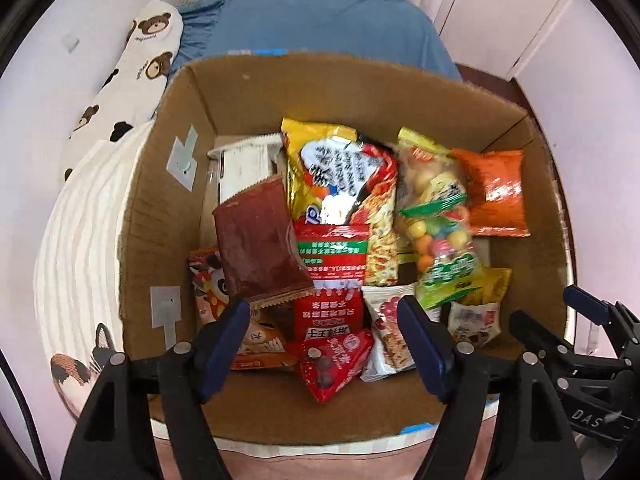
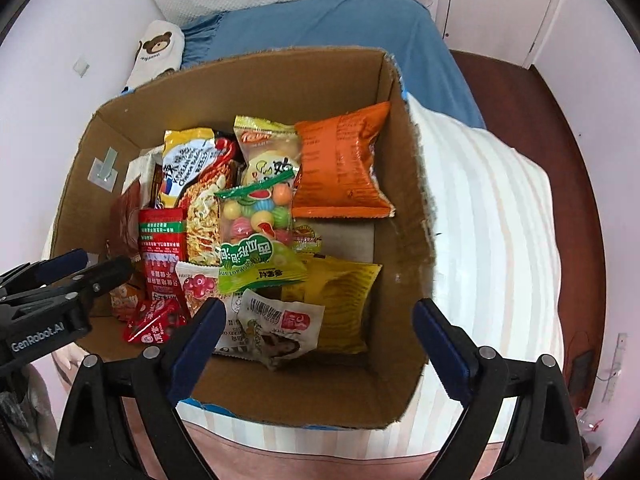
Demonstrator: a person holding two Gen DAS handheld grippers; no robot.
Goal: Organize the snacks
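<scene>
Brown cardboard box (image 2: 256, 80), orange snack bag (image 2: 340, 168) upper right, yellow bag (image 2: 344, 300), dark red pouch (image 1: 256, 240), blue blanket (image 1: 320, 28), bear-print pillow (image 1: 136, 60) upper left.

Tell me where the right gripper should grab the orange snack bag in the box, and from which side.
Judging from the right wrist view, the orange bag leans puffed against the far right corner of the cardboard box. Take its flat crimped bottom seam, which faces the open right gripper, coming from above on the near side. That edge looks thin, and bare box floor lies in front of it.
</scene>
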